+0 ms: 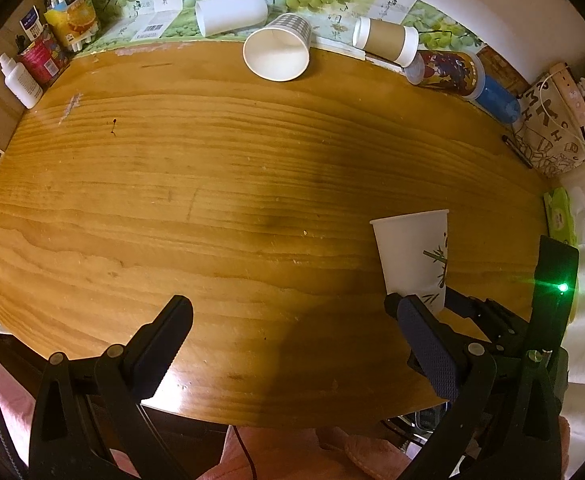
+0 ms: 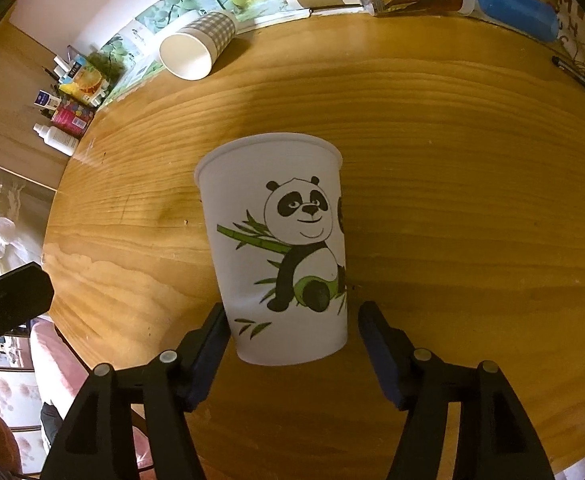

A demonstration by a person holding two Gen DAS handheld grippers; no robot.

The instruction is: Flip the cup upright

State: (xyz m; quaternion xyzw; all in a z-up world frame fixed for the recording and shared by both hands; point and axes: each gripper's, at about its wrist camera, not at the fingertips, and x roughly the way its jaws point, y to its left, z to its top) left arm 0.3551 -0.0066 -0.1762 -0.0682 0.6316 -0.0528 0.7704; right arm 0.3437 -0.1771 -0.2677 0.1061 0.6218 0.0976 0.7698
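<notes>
**Panda cup standing upright between spread fingers**

The white panda cup [image 2: 280, 248] is standing mouth-up on the wooden table [image 2: 452, 200], its print showing a cartoon panda with green bamboo. The right gripper [image 2: 292, 340] is bracketing the cup's base with its fingers spread; the left finger is looking to touch the wall, the right one standing just clear. The left gripper [image 1: 292, 344] is hovering wide open over bare wood. Lettering on the boxes along the far edge is too small to read.

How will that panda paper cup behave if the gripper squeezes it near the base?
The panda cup looks like thin paper, so it probably dents under a hard squeeze. It seems empty and light. Standing tall on a narrow base, it could tip if the right gripper nudges one side.
</notes>
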